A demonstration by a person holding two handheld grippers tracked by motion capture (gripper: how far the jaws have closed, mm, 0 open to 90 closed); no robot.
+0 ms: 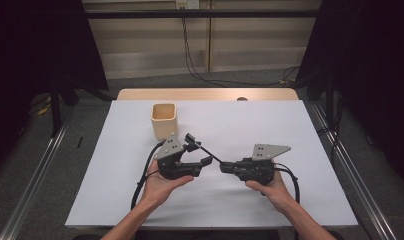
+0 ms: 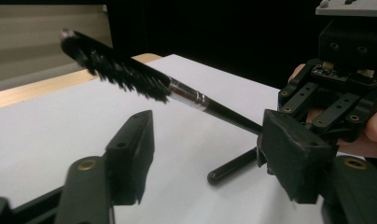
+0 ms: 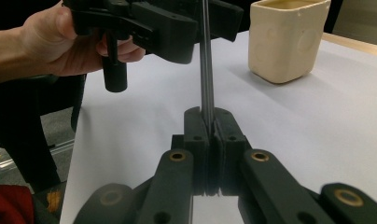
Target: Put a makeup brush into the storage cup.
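A thin black brush (image 1: 208, 151) with a bristled head (image 2: 116, 70) and a silver ferrule is held level above the white table. My right gripper (image 1: 224, 166) is shut on its handle (image 3: 205, 70), the two pads pressed together around it (image 3: 207, 119). My left gripper (image 1: 200, 149) stands open around the brush near the ferrule. In the left gripper view its left jaw is well clear of the brush and its right pad (image 2: 289, 149) sits close beside the handle. A hand holds each gripper.
A cream square cup (image 1: 163, 120) stands upright and empty behind the left gripper, also seen in the right gripper view (image 3: 289, 42). The white table surface (image 1: 280, 125) stretches right and forward. A wooden strip (image 1: 205, 94) edges the far side, with dark floor and rails beyond.
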